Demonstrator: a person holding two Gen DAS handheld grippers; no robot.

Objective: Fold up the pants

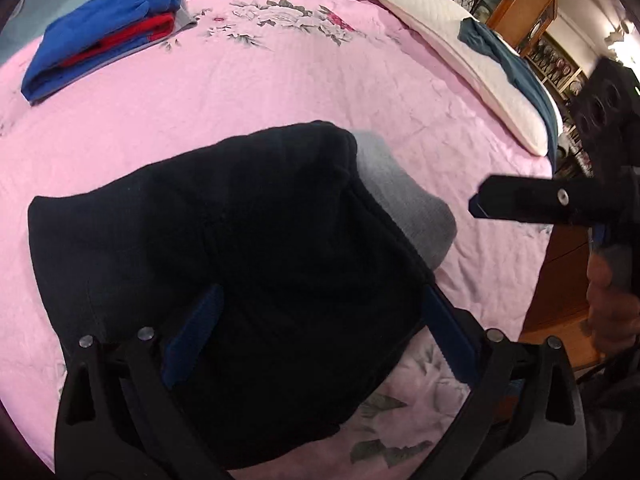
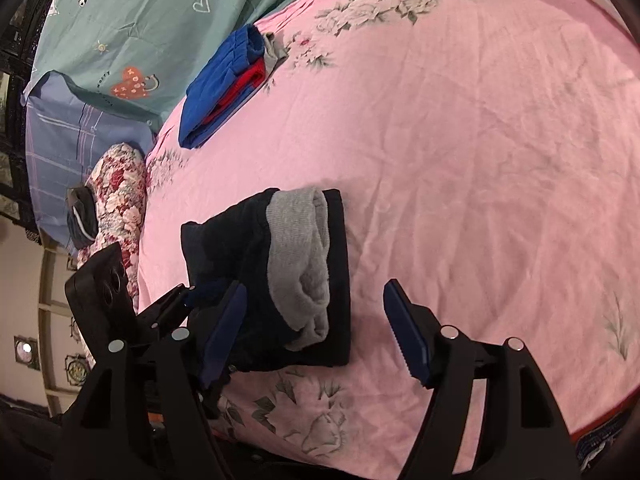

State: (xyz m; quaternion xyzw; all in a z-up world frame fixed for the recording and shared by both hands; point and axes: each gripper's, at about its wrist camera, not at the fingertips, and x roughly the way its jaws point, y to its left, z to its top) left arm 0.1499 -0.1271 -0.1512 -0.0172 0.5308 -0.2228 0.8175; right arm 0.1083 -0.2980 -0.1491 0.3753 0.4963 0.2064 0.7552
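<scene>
- Left wrist view: folded black pants lie on the pink floral bed sheet, near the bed's front edge, filling the lower middle of the frame.
- Grey lining or inner layer sticks out from under the pants' right edge; in the right wrist view the same grey fabric lies on top of the dark bundle.
- Left gripper: fingers spread wide, released, hovering over the pants; blue pads on both sides of the fabric, not pinching it.
- Right gripper: fingers apart, released, nothing clamped; left pad over the dark fabric edge, right pad over bare sheet. Contact of left pad with cloth: cannot tell.
- Right gripper also visible from the left wrist view at the right edge, with the person's hand below it.
- Left gripper body shows at lower left of the right wrist view.
- Stack of folded blue and red clothes well apart from the pants, at the far left of the sheet.
- White pillow with a dark teal cloth on it at the far right of the bed.
- Floral pillow beside the sheet's left edge; teal patterned cover behind it.
</scene>
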